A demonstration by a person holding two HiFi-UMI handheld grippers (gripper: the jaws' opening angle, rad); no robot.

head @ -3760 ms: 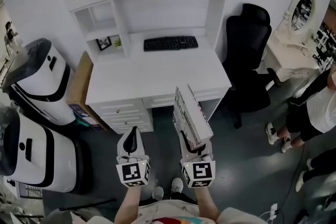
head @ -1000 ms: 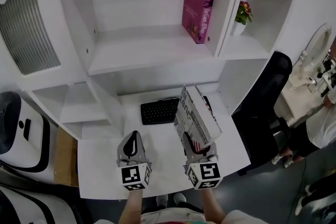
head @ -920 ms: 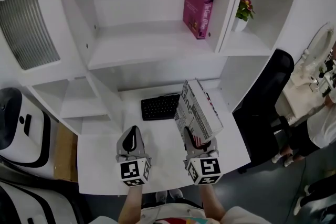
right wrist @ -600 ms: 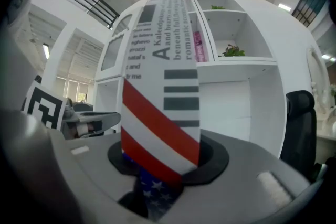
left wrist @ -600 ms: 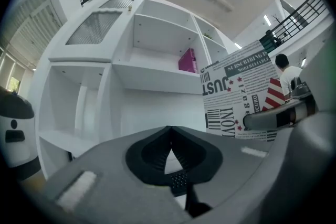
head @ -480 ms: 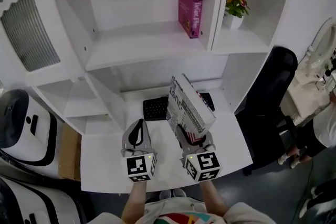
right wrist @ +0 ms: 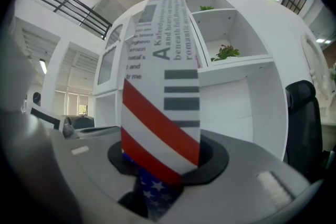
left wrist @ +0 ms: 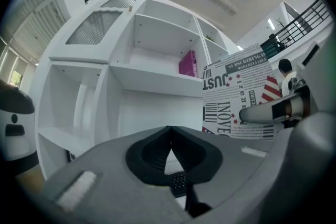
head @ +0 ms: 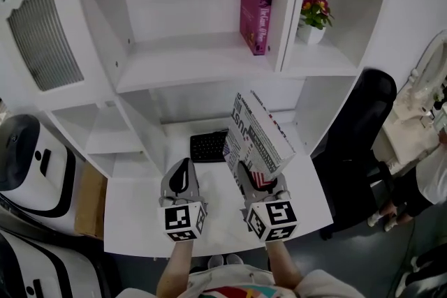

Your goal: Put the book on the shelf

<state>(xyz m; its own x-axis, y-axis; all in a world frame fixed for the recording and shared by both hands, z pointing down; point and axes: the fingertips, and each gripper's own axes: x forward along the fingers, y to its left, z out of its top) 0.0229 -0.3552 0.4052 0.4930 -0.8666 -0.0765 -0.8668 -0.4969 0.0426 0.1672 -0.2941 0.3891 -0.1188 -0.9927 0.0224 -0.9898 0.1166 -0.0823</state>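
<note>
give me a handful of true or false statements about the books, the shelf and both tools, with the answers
1. The right tool grips the newsprint-patterned book. True.
2. The left tool holds the keyboard. False: its jaws are together with nothing between them, and the keyboard lies on the desk.
3. A pink book stands upright on the shelf. True.
4. The potted plant shares the pink book's compartment. False: it sits in the next compartment to the right.
5. The newsprint-patterned book rests on the shelf. False: it is held in the air above the desk, below the shelf board.
</note>
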